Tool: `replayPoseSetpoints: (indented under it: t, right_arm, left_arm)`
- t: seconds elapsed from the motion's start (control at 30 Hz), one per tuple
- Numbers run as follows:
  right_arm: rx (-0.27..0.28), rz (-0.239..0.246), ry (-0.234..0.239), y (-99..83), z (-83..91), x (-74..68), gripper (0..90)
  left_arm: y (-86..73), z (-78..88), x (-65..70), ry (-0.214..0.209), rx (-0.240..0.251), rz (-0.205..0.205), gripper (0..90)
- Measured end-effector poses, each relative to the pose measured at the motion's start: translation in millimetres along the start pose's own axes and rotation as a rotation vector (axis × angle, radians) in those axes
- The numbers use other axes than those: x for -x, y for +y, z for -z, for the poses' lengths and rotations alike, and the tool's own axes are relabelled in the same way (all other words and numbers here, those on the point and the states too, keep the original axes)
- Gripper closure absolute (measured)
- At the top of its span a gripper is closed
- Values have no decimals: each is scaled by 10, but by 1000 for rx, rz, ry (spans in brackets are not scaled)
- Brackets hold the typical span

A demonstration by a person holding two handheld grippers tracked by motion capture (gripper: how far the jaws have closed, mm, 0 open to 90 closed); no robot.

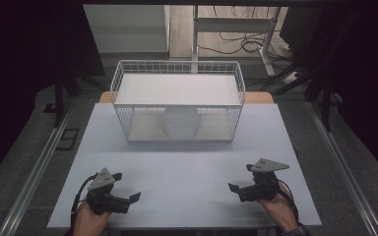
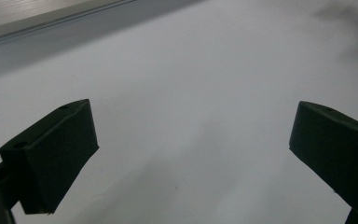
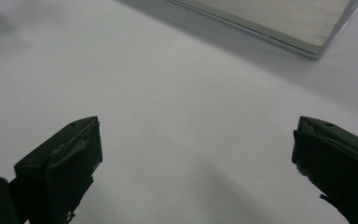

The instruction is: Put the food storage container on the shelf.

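Resting low over the near part of the pale tabletop, the two claws sat well apart from each other, one at each near corner. The left claw was held in the person's left hand, its jaws spread wide and pointing toward the middle of the tabletop, with a grey three-cornered plate on top and a dark cable trailing back along the wrist. The right claw was held in the right hand, its jaws likewise spread wide and pointing inward toward the left one.

In the left gripper view, the left claw had its two black jaws standing far apart with bare tabletop between them and nothing gripped. A pale metal rail crossed the upper left corner of that view. In the right gripper view, the right claw showed the same wide gap over bare tabletop, its pads looking scuffed at the edges, and a pale rail crossed the upper right corner.

At the far side of the tabletop stood a white wire basket, well apart from both claws. Through its near wall a pale round object could be seen inside; what it was could not be told. Beyond the basket lay floor with dark cables and a white frame leg.
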State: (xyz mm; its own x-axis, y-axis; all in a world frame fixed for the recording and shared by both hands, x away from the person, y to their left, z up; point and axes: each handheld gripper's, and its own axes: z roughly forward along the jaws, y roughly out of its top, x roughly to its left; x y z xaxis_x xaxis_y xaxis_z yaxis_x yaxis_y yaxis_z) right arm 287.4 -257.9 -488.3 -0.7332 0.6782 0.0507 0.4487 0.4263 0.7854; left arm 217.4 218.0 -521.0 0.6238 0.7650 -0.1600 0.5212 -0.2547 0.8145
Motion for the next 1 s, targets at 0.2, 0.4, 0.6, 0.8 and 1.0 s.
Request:
replayPoseSetpoints:
  t: [0.2,0.4,0.6,0.8,1.0]
  right_arm:
    - [-9,-19,-24,-108,88,32,3]
    - [-22,-36,-42,-204,140,44,0]
    - [-70,-51,-56,-323,173,43,0]
    - [-74,-54,-64,-341,173,33,0]
    - [-81,-56,-58,-342,168,42,0]
  left_arm:
    - [-62,46,-2,13,5,4,1]
    - [-105,65,-7,11,6,16,0]
    - [-142,67,-12,4,0,27,0]
    - [-151,74,-18,-2,9,30,10]
    - [-144,66,-16,-15,-6,42,29]
